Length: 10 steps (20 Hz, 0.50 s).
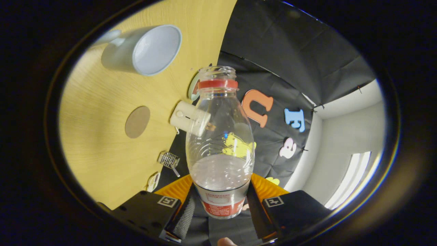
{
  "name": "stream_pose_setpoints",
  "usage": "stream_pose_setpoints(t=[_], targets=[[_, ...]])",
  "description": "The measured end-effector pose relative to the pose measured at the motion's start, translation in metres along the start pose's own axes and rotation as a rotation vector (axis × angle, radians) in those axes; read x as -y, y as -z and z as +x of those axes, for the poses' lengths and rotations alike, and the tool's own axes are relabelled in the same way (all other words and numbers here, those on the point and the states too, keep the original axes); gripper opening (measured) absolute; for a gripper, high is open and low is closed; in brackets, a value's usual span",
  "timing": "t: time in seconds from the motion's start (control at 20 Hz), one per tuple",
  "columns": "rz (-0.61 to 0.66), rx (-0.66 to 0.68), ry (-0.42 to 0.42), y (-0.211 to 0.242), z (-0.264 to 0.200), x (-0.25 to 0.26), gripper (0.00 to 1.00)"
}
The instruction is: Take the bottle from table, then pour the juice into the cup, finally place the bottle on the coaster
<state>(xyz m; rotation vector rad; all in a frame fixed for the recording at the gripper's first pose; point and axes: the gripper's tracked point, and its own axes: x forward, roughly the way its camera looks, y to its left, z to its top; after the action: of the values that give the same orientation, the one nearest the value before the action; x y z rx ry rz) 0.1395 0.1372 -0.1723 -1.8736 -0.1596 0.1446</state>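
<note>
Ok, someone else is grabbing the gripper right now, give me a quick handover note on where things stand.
Gripper: shut on the bottle, both fingers pressing its lower part, bottle lifted off the table and tilted relative to it.
Bottle: uncapped, with some clear liquid in it.
Cup: on the table beyond the bottle's mouth, looks empty.
Coaster: round brown disc on the table, bare, between the cup and the fingers.
Done: bottle picked up.
Left: bring the mouth over the cup and pour, then stand the bottle on the coaster and let go.
</note>
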Motion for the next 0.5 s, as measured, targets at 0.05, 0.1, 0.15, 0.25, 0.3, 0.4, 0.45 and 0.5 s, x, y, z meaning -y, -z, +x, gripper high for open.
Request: stream_pose_setpoints(t=[0.05, 0.1, 0.15, 0.25, 0.3, 0.4, 0.45, 0.5], targets=[[0.042, -0.007, -0.024, 0.001, -0.001, -0.008, 0.77], [0.086, -0.017, -0.046, 0.001, -0.002, -0.012, 0.77], [0.13, -0.027, -0.066, 0.002, -0.004, -0.017, 0.77], [0.208, -0.036, -0.101, 0.001, -0.009, -0.025, 0.77], [0.236, -0.043, -0.113, 0.002, -0.012, -0.027, 0.77], [0.298, -0.054, -0.119, 0.004, -0.013, -0.026, 0.77], [0.348, -0.061, -0.126, 0.005, -0.015, -0.028, 0.77], [0.406, -0.067, -0.144, 0.005, -0.018, -0.034, 0.77]])
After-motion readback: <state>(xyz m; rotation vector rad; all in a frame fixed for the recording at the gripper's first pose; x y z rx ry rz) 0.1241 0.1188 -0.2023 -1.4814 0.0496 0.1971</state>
